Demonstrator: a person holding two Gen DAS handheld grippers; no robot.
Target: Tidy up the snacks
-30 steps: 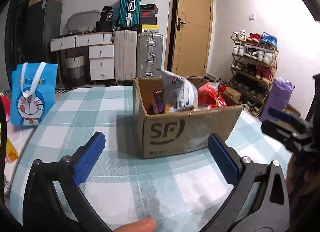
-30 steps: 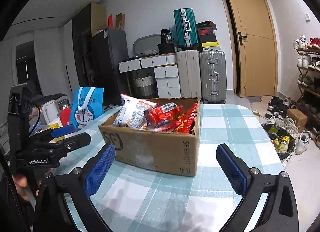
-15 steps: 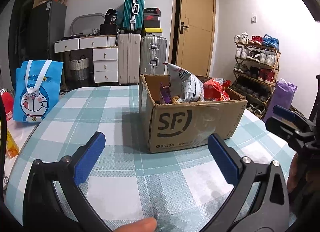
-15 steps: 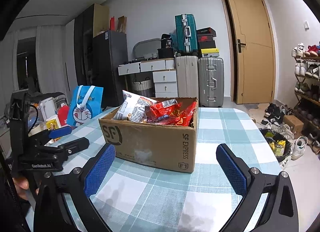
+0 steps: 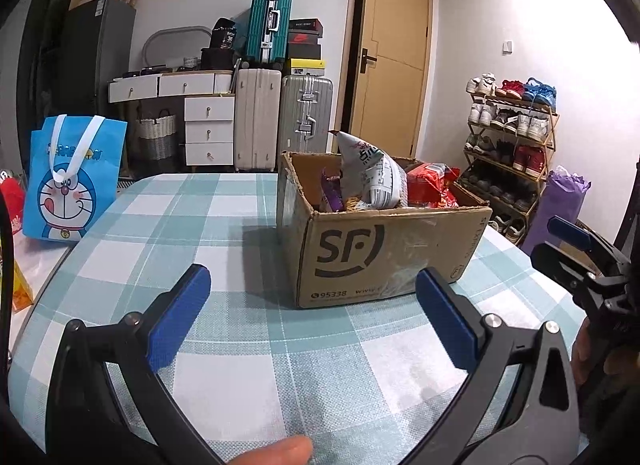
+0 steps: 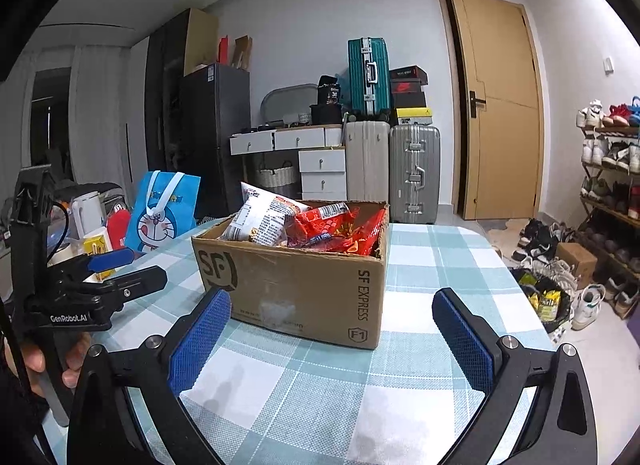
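Cardboard SF box point(image 5: 384, 249) of snack packets point(image 6: 320, 225) on checked surface point(image 5: 240, 345); view drawn back slightly; left gripper point(image 5: 312, 317), right gripper point(image 6: 332, 333) jaws apart, empty.

The left gripper point(image 5: 310, 299) is wide open above the checked table point(image 5: 224, 377). A brown box point(image 5: 384, 253) full of snacks point(image 5: 374, 179) sits ahead. A blue bag point(image 5: 72, 181) stands far left.
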